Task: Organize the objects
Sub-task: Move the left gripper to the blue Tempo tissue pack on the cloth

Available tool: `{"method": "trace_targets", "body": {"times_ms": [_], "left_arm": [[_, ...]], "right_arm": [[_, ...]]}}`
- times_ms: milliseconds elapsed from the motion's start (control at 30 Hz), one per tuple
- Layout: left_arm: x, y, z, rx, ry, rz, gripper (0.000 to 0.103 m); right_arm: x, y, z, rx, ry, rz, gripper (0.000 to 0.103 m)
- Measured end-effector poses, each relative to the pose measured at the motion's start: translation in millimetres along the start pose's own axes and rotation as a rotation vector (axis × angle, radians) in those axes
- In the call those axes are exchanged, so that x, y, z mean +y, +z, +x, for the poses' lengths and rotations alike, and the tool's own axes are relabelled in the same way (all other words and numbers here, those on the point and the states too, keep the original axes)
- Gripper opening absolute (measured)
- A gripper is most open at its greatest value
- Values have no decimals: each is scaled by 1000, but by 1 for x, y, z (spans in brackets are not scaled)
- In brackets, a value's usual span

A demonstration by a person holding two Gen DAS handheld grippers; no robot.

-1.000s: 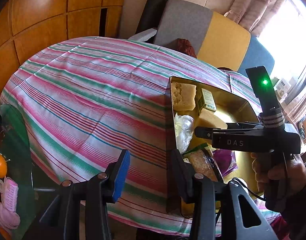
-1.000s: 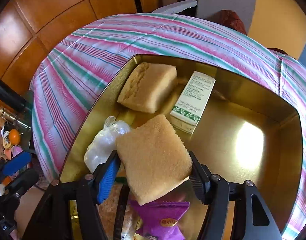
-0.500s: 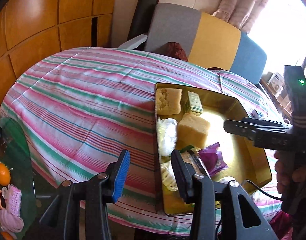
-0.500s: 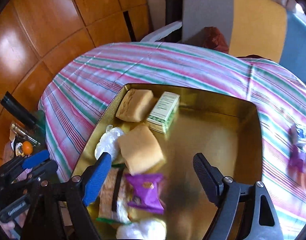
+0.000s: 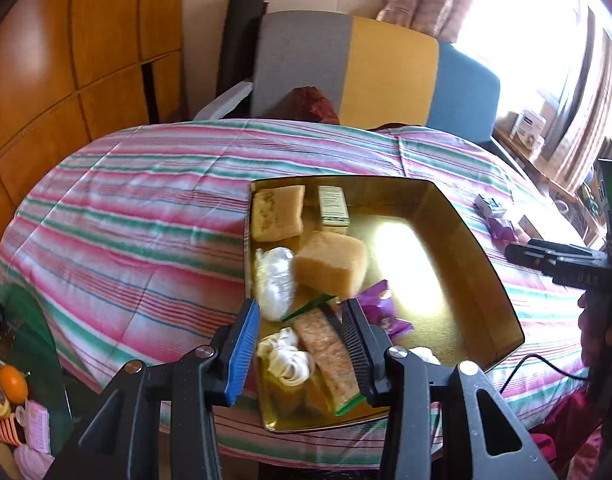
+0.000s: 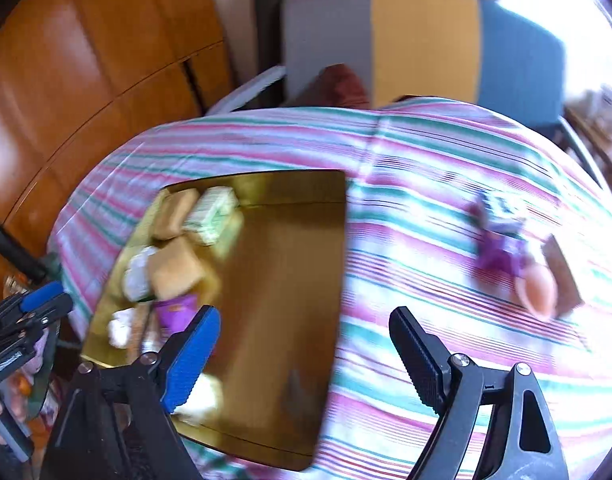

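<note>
Nearest us, our left tool (image 5: 302, 334) hangs partly open and empty over the near end of the gold tray (image 5: 501, 300), while our right tool (image 6: 306, 354) is opening wider with nothing between its pads, likely heading for the loose items. The tray already gathers sponges (image 5: 329, 266), a small box (image 5: 333, 210) and wrapped snacks. Farther off on the striped worktop (image 6: 425, 184) lie purple wrappers (image 6: 501, 256) and something pinkish, too blurred to identify.

A round table draped in a pink, green and white striped cloth (image 5: 138, 216) is carrying a shallow gold metal tray (image 5: 477, 256); right of the tray, small purple wrappers (image 5: 501, 228) are lying.
</note>
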State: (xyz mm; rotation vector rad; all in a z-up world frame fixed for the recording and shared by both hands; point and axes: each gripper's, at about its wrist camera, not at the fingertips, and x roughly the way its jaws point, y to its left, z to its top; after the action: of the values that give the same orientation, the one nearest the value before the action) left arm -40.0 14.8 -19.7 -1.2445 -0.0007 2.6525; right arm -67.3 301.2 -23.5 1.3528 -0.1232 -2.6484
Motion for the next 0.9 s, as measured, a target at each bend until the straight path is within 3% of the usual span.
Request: {"method": "trace_targets", "body": {"times_ms": [500,667,900], "left_arm": [[-66,15,9,19,-18,151,49],[-90,22,18,47,-52,193,51],[-134,39,36,95,-138,243,51]], "right_arm": [[-167,-19,-24,-55,-281,205,91],[-224,-39,-27,-65,-303,409,91],[-254,-49,-44,-128,-275,607,91]]}}
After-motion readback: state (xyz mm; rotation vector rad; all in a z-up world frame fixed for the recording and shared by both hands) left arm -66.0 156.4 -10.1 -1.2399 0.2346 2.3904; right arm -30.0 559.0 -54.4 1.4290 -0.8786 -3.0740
